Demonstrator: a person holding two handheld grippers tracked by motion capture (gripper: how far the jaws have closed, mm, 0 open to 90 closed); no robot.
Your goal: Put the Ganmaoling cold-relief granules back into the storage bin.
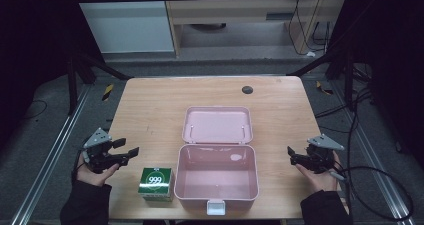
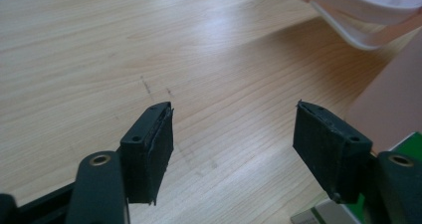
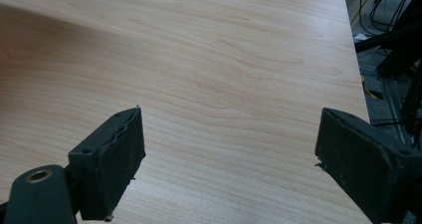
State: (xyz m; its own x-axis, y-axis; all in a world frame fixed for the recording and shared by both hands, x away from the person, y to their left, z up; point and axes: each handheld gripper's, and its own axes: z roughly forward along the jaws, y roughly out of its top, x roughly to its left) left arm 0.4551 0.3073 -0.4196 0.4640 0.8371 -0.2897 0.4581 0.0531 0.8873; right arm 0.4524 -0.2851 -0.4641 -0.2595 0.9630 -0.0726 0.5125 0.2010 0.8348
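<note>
Pink box lies open; left gripper view catches its lid edge

We see a wooden table bearing an open pink box, lid laid back. Just left of it stands a green carton. A dark round spot marks the far edge.

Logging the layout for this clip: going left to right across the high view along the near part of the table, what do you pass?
Left tongs → green 999 box → open pink case → right tongs.
</note>
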